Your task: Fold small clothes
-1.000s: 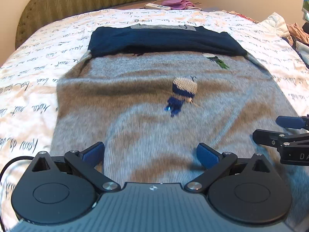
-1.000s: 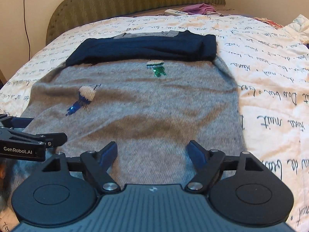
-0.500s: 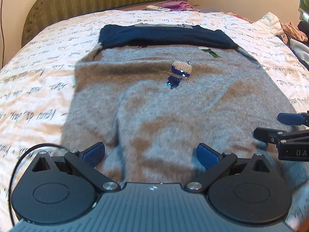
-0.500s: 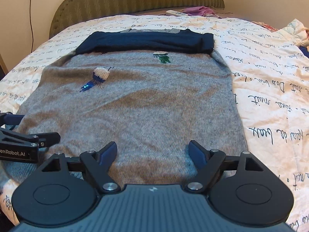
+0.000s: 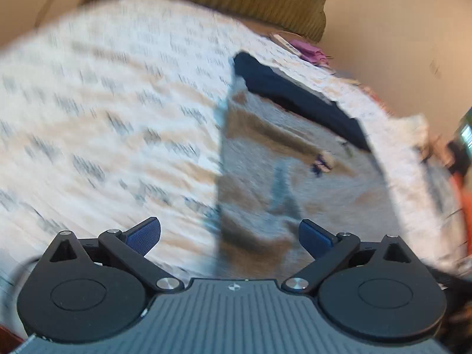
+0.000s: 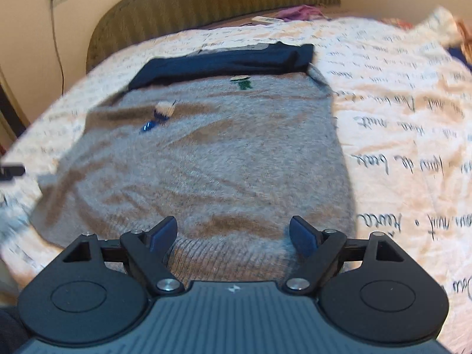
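Note:
A grey knit sweater [image 6: 221, 162] lies flat on the bed, its navy sleeves [image 6: 224, 62] folded across the top. Small knitted figures mark its front. My right gripper [image 6: 233, 236] is open above the ribbed hem, with nothing pinched between its blue pads. The left wrist view is blurred and tilted. There my left gripper [image 5: 230, 236] is open over the sweater's [image 5: 295, 177] left edge, one pad above the bedsheet and the other above the knit. A black bit of the left gripper shows at the far left edge of the right wrist view.
The bedsheet [image 6: 398, 118] is white with script print and spreads on both sides of the sweater. An olive headboard [image 6: 206, 3] stands behind. A remote [image 6: 265, 19] and a purple cloth [image 6: 298, 11] lie near it. More clothes are piled at the right [image 6: 442, 26].
My left gripper has swung left and rolled, so its view now tilts and blurs over the sweater's left edge. It has nearly left the right wrist view. The right gripper shifted a little, staying open.

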`<state>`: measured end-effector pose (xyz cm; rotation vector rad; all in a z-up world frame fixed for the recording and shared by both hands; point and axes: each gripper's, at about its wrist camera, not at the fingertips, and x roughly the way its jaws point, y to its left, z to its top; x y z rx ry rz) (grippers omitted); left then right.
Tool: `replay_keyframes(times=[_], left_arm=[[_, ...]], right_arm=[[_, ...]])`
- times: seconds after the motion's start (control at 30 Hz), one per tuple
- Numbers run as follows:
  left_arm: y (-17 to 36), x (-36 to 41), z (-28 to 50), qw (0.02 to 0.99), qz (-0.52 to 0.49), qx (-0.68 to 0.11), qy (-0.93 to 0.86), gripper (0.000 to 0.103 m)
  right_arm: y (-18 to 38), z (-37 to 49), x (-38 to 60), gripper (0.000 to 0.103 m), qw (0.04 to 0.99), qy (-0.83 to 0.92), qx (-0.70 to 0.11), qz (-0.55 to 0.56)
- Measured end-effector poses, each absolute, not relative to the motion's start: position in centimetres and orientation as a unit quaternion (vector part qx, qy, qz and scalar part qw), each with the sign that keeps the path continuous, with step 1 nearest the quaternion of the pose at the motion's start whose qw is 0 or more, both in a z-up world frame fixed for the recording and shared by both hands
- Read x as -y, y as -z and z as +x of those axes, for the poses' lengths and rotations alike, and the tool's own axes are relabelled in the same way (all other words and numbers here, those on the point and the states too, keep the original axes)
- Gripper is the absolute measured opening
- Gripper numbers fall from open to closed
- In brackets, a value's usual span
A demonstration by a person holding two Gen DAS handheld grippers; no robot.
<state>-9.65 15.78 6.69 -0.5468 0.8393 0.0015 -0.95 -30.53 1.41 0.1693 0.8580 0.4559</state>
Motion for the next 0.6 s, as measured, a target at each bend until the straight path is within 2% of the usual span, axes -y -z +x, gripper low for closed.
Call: replay_keyframes(times=[0.1,0.27,0.3,0.33,0.4,0.6], left_arm=[[-4.7,-15.9,-9.0,0.848,-0.326,-0.417,0.029,0.096],[-2.5,-16.4,-8.6,0.827,-0.367,-0.422,0.06,0.087],[-2.4,-16.6,-8.5,0.824,-0.37,-0.425,0.064,0.072],[-2.2,-16.8,-8.4,0.82,-0.373,-0.429,0.072,0.047],[-1.4,-17.1,-8.1,0.805,-0.382,-0.446,0.085,0.017],[-0.5,-17.1,-8.3,0.798,-0.386,-0.454,0.095,0.015]], right_arm=[[-1.3,-0.1,34.5,0.084,0.865,-0.205,-0.427,0.165],[-0.2,0.3,39.6,0.084,0.84,-0.19,-0.438,0.259],[0.3,0.4,40.3,0.084,0.831,-0.189,-0.445,0.274],[0.9,0.5,40.9,0.084,0.822,-0.192,-0.451,0.29],[1.9,0.5,41.8,0.084,0.809,-0.2,-0.452,0.319],[3.1,1.0,43.7,0.084,0.766,-0.238,-0.455,0.387]])
